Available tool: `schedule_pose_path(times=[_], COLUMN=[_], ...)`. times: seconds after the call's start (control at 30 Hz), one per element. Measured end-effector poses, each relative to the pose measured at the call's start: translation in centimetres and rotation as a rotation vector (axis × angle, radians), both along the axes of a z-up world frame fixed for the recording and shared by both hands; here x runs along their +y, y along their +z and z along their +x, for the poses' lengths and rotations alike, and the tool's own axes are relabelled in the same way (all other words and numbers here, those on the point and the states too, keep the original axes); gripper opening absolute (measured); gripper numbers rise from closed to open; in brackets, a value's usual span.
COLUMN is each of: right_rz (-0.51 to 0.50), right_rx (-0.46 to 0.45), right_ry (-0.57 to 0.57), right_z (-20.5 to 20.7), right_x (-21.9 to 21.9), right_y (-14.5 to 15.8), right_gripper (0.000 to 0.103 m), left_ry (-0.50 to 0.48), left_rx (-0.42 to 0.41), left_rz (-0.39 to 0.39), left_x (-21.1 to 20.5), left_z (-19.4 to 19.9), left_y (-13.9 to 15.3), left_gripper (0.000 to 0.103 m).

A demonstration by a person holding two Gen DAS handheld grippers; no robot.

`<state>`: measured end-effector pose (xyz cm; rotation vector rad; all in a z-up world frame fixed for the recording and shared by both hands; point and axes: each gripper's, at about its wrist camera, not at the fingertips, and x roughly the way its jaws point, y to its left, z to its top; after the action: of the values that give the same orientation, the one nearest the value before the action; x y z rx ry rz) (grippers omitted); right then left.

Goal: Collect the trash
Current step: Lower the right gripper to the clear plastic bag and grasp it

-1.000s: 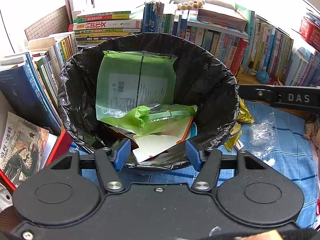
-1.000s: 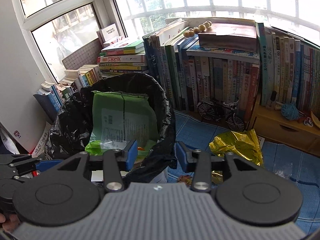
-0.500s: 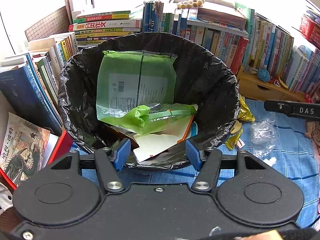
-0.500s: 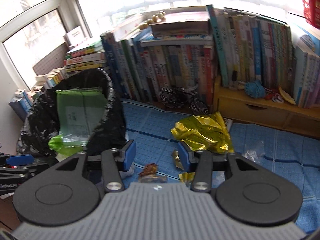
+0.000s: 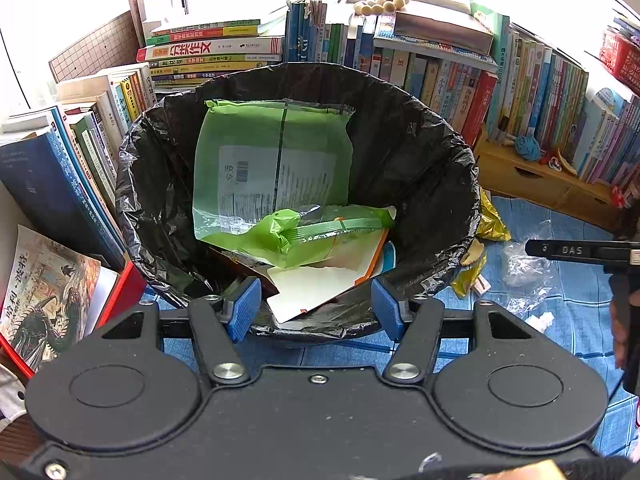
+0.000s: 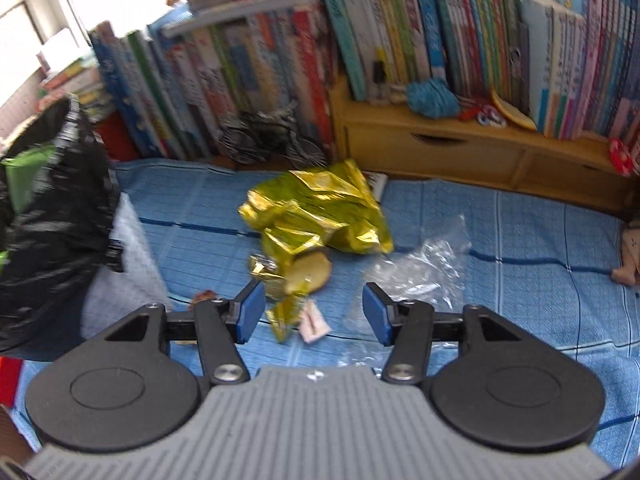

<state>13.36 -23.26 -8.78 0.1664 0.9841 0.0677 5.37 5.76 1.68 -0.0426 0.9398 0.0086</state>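
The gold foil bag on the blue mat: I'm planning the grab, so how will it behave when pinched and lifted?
The gold foil bag looks crumpled and empty, so it is probably very light and floppy, and would sag from whichever fold is pinched. Its shiny film may slip between the pads. The small gold scraps nearby look loose, so they would likely stay on the blue mat.

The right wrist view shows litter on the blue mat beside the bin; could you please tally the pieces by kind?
Gold foil wrappers: 2, a large crumpled bag and a small scrap
Clear plastic film: 1
Round biscuit: 1
Small pink wrapper: 1
Total: 5
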Motion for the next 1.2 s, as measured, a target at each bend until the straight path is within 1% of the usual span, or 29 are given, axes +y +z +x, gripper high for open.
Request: schedule_pose_path(times=[0.13, 0.23, 0.3, 0.47, 0.6, 0.67, 0.8, 0.83, 0.87, 0.9, 0.97, 1.0, 1.1, 1.2], right_rz=[-0.028, -0.040, -0.029, -0.041, -0.040, -0.053, -0.111, -0.125, -0.142, -0.167, -0.149, -0.138, -0.102, -0.042], right_rx=[0.020, 0.017, 0.006, 0.034, 0.072, 0.089, 0.112, 0.111, 0.107, 0.099, 0.081, 0.070, 0.037, -0.014], right_ry=[-0.021, -0.033, -0.046, -0.091, -0.108, -0.109, -0.094, -0.079, -0.066, -0.062, -0.050, -0.050, -0.062, -0.077], right_z=[0.9, 1.6, 2.2, 4.4, 5.5, 5.9, 6.2, 6.1, 6.0, 5.8, 5.6, 5.4, 4.9, 4.5], right_x=[-0.6, -1.1, -1.8, -3.4, -4.3, -4.4, -4.1, -3.9, -3.7, -3.6, -3.6, -3.7, -3.8, -3.8], right_y=[-1.6, -2.9, -3.7, -5.9, -7.7, -8.4, -9.2, -9.3, -9.2, -9.0, -8.3, -7.9, -6.4, -3.7], right_gripper=[0.074, 0.082, 0.088, 0.092, 0.101, 0.103, 0.103, 0.099, 0.088, 0.073, 0.065, 0.062, 0.059, 0.057], left_ry=[0.002, 0.001, 0.003, 0.008, 0.010, 0.013, 0.014, 0.015, 0.014, 0.014, 0.012, 0.010, 0.006, 0.001], left_rx=[0.005, 0.008, 0.009, 0.014, 0.015, 0.017, 0.021, 0.023, 0.023, 0.024, 0.024, 0.024, 0.024, 0.024], left_rz=[0.002, 0.005, 0.005, 0.020, 0.027, 0.029, 0.028, 0.028, 0.027, 0.026, 0.024, 0.024, 0.019, 0.014], left_x=[0.0, -0.1, -0.1, -0.3, -0.4, -0.4, -0.4, -0.4, -0.4, -0.4, -0.4, -0.4, -0.3, -0.3], left_z=[0.0, 0.1, 0.1, 0.2, 0.2, 0.3, 0.5, 0.6, 0.6, 0.6, 0.6, 0.7, 0.8, 0.8], left_y=[0.0, 0.1, 0.1, 0.1, 0.0, 0.0, -0.2, -0.2, -0.2, -0.2, -0.2, -0.3, -0.3, -0.3], left_gripper=[0.059, 0.059, 0.059, 0.059, 0.059, 0.059, 0.059, 0.059, 0.059, 0.059, 0.059, 0.059, 0.057, 0.056])
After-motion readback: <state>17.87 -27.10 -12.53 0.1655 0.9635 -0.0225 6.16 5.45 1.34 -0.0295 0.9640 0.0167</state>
